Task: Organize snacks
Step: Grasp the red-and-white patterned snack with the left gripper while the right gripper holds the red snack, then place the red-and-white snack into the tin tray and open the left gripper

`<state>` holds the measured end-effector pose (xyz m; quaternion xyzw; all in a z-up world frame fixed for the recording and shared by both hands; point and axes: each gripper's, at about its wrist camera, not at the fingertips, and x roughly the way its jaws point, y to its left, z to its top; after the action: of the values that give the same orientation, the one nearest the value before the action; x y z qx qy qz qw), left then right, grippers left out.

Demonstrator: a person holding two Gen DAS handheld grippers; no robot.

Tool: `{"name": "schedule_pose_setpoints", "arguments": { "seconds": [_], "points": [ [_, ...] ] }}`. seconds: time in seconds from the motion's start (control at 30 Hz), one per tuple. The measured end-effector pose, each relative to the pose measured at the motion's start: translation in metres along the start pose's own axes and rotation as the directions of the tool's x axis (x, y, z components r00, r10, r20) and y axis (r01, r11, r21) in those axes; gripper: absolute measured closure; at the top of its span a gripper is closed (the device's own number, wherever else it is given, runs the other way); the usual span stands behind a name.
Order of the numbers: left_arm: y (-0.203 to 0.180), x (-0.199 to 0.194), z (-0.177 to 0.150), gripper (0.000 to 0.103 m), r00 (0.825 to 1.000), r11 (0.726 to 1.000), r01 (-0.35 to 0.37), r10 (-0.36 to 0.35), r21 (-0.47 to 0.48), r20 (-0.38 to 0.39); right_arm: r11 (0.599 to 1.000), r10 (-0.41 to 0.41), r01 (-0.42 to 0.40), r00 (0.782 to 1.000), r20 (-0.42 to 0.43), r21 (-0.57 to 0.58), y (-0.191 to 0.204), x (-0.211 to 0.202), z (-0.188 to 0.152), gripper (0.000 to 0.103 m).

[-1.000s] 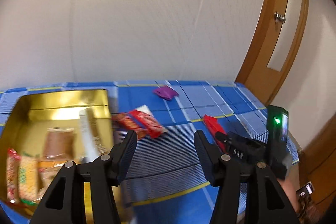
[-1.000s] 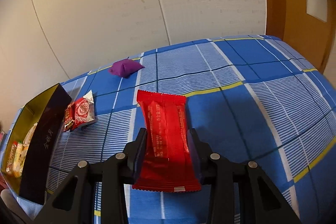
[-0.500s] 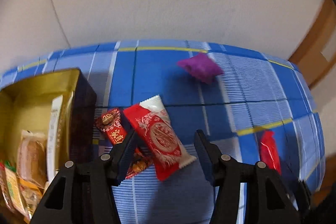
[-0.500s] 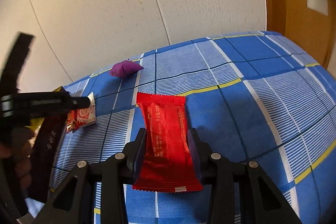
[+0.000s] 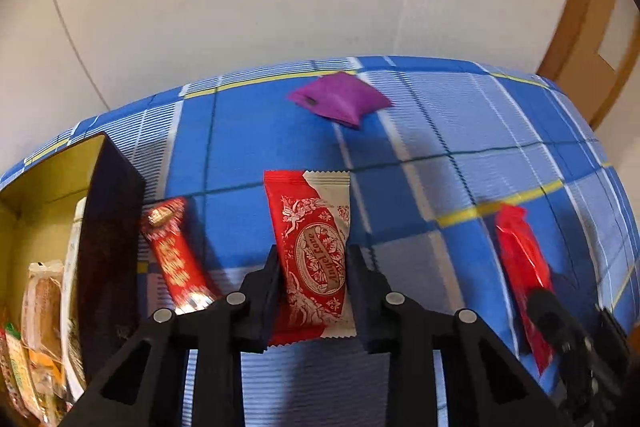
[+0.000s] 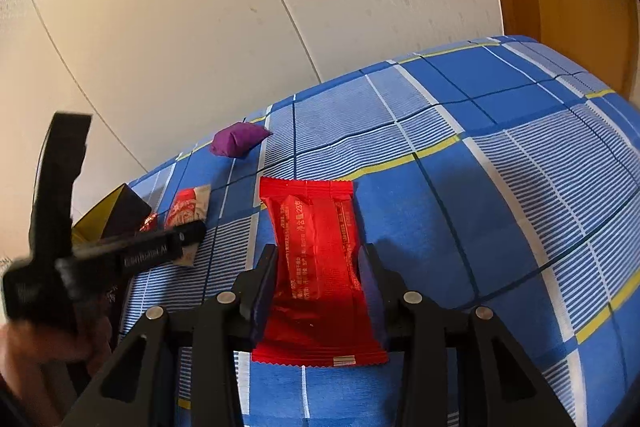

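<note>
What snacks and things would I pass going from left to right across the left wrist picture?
Gold box → narrow red snack bar → red-and-white wafer packet between the left hand-held gripper fingers → plain red packet. The purple pouch lies farther back.

1. The left gripper pointed steeply down, its jaws having just been closing, with a red-and-white packet between them and both pads against its edges.
2. The right gripper angled down, its jaws pressed on the sides of a red packet.
3. A blurred hand carried the left gripper.
</note>
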<state>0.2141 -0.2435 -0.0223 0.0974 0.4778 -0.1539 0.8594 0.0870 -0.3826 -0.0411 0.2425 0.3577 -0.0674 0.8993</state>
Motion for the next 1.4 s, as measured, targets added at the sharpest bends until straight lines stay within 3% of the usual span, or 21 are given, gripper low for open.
{"name": "schedule_pose_setpoints", "arguments": {
  "seconds": [0.43, 0.77, 1.07, 1.27, 1.4],
  "points": [
    [-0.020, -0.029, -0.033, 0.074, 0.986, 0.989, 0.144, -0.147, 0.036, 0.080, 1.000, -0.020, 0.020, 1.000, 0.012, -0.013, 0.002, 0.006, 0.000, 0.061],
    [-0.005, -0.069, -0.045, 0.074, 0.949, 0.963, 0.266, -0.267, 0.027, 0.167, 0.998, -0.039, 0.040, 0.999, 0.011, -0.042, 0.005, 0.007, -0.002, 0.061],
    [0.041, -0.100, -0.050, 0.074, 0.933, 0.956, 0.290, -0.275, -0.034, 0.233, 0.998, -0.043, 0.044, 0.999, 0.010, -0.046, 0.005, 0.007, -0.002, 0.061],
    [0.093, -0.111, -0.054, 0.074, 0.941, 0.963, 0.253, -0.221, -0.098, 0.256, 0.998, -0.045, 0.046, 0.999, 0.010, -0.049, 0.005, 0.007, -0.002, 0.061],
    [0.142, -0.111, -0.057, 0.074, 0.951, 0.953, 0.226, -0.171, -0.200, 0.257, 0.997, -0.050, 0.051, 0.999, 0.009, -0.054, 0.005, 0.007, -0.002, 0.061]
  ]
}}
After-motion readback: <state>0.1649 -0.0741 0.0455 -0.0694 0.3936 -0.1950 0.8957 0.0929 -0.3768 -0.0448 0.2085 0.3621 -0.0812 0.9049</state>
